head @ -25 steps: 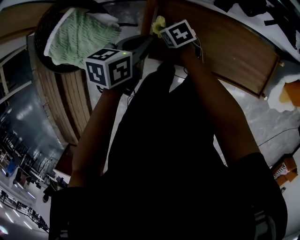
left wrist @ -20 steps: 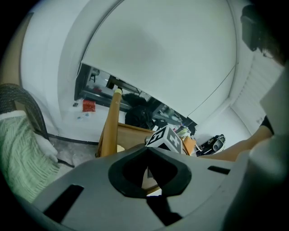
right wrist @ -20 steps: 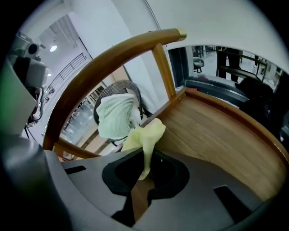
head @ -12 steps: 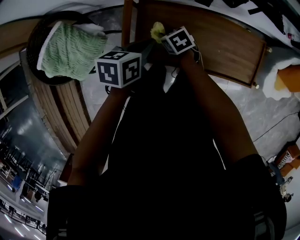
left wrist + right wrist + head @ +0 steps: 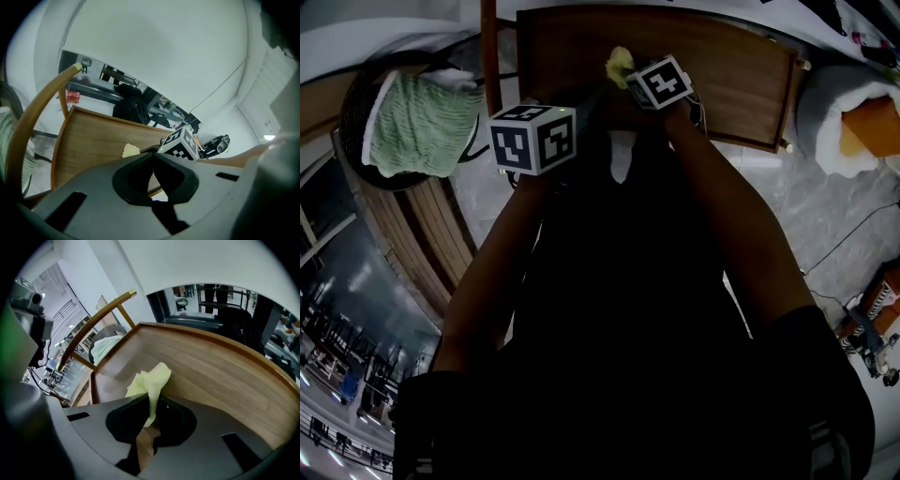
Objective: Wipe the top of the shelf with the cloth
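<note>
Pinching the yellow cloth (image 5: 150, 378) tight in our right gripper (image 5: 152, 403) so its loose end can rub the shelf (image 5: 211, 366) top near the front edge, we hold our left gripper (image 5: 153, 157), jaws pressed together on nothing, beside the shelf's front edge, likely clear of the wipe.

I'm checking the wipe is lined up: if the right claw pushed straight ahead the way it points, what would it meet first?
Most likely the wooden shelf top: the right claw, shut on the yellow cloth, points onto it, cloth leading; how near is unclear.
</note>
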Motion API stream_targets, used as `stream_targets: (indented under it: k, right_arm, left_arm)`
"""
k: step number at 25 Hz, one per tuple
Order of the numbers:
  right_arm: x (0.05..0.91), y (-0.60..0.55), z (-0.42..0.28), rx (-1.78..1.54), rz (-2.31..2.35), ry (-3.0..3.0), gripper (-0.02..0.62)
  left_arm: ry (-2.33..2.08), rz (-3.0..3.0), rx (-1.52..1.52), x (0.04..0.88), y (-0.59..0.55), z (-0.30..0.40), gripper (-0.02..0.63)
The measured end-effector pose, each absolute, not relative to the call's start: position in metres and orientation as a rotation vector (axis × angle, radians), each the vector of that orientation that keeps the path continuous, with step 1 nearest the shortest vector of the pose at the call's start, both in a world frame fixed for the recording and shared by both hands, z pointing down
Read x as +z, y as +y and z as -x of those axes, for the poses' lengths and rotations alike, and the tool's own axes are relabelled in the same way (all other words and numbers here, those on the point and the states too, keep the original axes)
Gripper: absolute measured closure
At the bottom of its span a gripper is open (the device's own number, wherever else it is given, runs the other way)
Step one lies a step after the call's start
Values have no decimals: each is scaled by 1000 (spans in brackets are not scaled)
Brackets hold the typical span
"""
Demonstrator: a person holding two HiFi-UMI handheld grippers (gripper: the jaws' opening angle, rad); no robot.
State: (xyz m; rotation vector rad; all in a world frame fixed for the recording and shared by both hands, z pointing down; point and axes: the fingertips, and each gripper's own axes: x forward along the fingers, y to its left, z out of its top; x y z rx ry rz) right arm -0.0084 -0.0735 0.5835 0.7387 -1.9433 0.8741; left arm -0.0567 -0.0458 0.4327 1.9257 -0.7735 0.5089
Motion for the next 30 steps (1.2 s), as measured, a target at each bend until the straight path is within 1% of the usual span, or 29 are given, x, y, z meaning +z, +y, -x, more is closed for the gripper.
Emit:
stream_targets:
  k: [15,22,30]
  right_arm:
    - [580,-58,-140,937,-882,-1893,549]
    - [580,-48,-210,972,-968,-1820,549]
    - [573,-40,-294,917,-1062,-1694,549]
  left_arm:
    - [-657,-1973,503,435,-38,-67,595]
    - [-611,-1982,510,441,-36,-109,595]
    - [-542,-2005,497,437,-34,-152,595]
